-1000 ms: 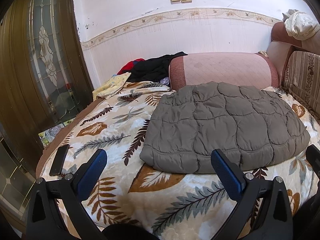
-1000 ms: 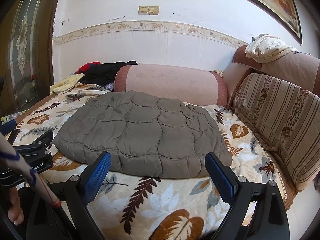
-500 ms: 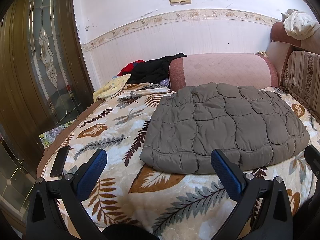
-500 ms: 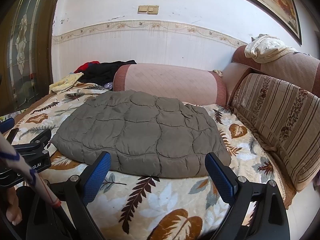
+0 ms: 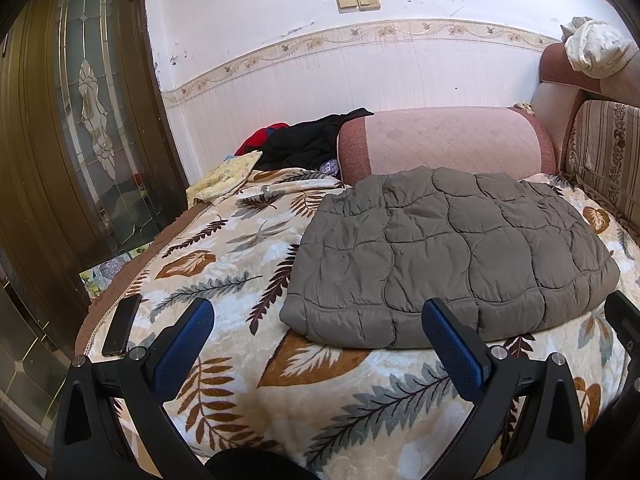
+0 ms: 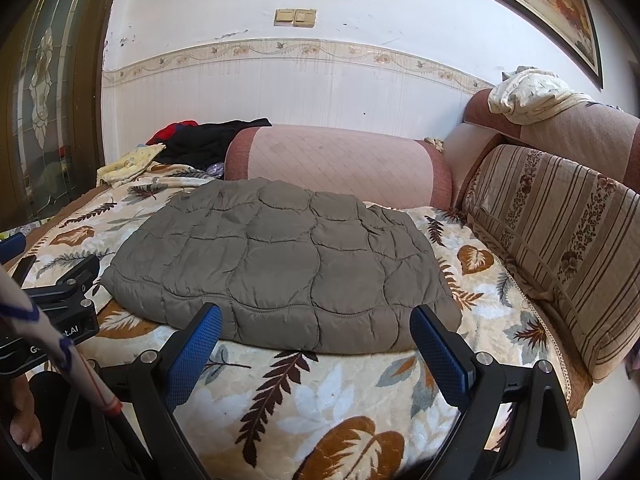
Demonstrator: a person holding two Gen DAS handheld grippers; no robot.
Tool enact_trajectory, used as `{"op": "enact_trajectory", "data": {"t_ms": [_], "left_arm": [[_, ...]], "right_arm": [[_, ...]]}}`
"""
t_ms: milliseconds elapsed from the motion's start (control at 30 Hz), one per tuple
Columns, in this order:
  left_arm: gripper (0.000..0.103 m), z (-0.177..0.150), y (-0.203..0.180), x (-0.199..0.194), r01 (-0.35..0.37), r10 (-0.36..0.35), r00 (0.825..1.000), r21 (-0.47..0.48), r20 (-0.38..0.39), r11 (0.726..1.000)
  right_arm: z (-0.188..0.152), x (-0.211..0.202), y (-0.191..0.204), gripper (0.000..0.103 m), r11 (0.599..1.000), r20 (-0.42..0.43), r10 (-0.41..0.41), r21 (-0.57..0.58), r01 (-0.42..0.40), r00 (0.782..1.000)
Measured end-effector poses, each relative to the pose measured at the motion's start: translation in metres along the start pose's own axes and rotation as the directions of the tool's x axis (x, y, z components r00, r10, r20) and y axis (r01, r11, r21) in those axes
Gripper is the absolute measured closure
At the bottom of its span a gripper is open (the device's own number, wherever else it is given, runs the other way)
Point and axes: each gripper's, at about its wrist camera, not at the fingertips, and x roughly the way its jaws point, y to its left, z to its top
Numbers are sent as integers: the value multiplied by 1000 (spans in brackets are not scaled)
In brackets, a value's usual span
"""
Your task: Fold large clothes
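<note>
A grey quilted jacket (image 5: pixel 452 252) lies folded into a flat rounded bundle on the leaf-patterned bed cover (image 5: pixel 240 264); it also shows in the right wrist view (image 6: pixel 280 264). My left gripper (image 5: pixel 316 332) is open and empty, held back from the jacket's near left edge. My right gripper (image 6: pixel 316 336) is open and empty, just short of the jacket's near edge. The left gripper's body (image 6: pixel 60 304) shows at the left of the right wrist view.
A pink bolster (image 5: pixel 444 140) lies behind the jacket. Black and red clothes (image 5: pixel 308 140) and a yellow cloth (image 5: pixel 228 176) are piled at the back left. A dark phone (image 5: pixel 120 324) lies at the bed's left edge. A striped sofa back (image 6: pixel 560 240) runs along the right.
Both grippers have drawn back and risen slightly from the jacket. The jacket has not moved and both grippers stay open.
</note>
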Motion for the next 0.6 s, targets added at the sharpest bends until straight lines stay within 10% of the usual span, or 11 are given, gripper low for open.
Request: {"op": "enact_trajectory", "data": {"t_ms": [600], "left_arm": [[0,2,-2,-4,-9,9,1000,9,12,1000]], "right_arm": [[-1,1,-1,6,1000,1,-2,-3,2,1000]]}}
